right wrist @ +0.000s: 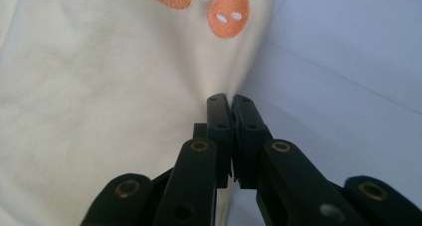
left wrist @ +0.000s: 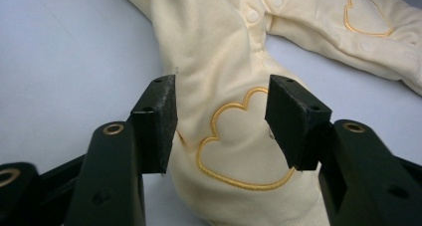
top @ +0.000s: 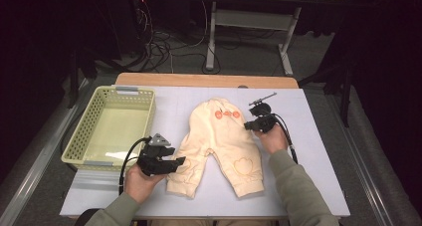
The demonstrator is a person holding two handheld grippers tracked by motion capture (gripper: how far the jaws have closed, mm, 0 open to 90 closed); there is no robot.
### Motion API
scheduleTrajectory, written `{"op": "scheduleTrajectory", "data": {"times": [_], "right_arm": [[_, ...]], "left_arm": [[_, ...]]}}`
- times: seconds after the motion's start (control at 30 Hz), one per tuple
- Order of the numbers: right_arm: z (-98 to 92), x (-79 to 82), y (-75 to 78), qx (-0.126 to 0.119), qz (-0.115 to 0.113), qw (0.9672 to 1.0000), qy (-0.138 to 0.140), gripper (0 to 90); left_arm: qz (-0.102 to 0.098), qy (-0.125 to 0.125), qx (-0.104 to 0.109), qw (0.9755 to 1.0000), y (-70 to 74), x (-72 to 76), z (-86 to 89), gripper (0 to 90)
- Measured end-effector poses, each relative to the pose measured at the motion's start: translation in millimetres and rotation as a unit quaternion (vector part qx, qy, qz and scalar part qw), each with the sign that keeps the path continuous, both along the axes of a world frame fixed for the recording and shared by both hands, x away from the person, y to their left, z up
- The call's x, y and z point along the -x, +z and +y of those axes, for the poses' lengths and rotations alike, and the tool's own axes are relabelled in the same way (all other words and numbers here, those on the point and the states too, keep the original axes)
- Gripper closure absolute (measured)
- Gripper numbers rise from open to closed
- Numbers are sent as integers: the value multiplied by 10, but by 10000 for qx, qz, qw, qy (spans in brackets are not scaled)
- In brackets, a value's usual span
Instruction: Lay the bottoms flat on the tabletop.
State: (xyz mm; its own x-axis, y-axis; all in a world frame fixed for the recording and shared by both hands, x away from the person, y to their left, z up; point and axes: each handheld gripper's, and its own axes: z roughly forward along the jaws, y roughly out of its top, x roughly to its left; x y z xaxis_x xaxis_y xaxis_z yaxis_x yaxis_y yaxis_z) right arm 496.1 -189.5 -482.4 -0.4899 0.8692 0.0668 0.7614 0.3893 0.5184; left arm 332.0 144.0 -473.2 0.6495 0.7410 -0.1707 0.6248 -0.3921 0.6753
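Observation:
A cream baby garment (top: 219, 136) lies flat on the white table (top: 313, 156), legs toward me, with orange embroidery (top: 227, 115) near its top. My left gripper (top: 180, 161) is open at the garment's left leg. In the left gripper view the jaws (left wrist: 221, 94) straddle the leg (left wrist: 224, 61) where a yellow outline is stitched (left wrist: 239, 151), and the pads do not press. My right gripper (top: 247, 127) is at the garment's right edge. In the right gripper view its jaws (right wrist: 231, 99) are shut, with the edge of the cream fabric (right wrist: 99, 86) running in between the tips.
A pale green plastic basket (top: 149, 116) stands at the table's left side, nothing inside it. A wooden strip (top: 206, 80) borders the table's far edge. Beyond it are a table frame (top: 249, 22) and cables on the floor.

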Motion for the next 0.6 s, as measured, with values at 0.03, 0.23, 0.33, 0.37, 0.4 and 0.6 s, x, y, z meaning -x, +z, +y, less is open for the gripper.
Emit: {"op": "scheduleTrajectory", "data": {"times": [0.03,0.23,0.33,0.37,0.4,0.6], "right_arm": [[8,-15,-22,9,25,10000,-20,883],[4,-24,-44,17,214,9997,93,883],[-5,33,15,61,153,9996,235,883],[-22,50,37,41,104,9996,257,882],[-47,72,72,25,77,9996,259,875],[-221,156,202,58,-126,9997,198,770]], "left_arm": [[0,0,0,10000,0,0,0,451],[36,-30,1,10000,-13,-10,3,451],[24,-18,18,10000,-11,-6,6,451],[24,-18,18,10000,-11,-6,6,451],[34,-15,15,10000,-14,-8,5,451],[109,-96,-26,9999,-35,-17,-29,451]]}}
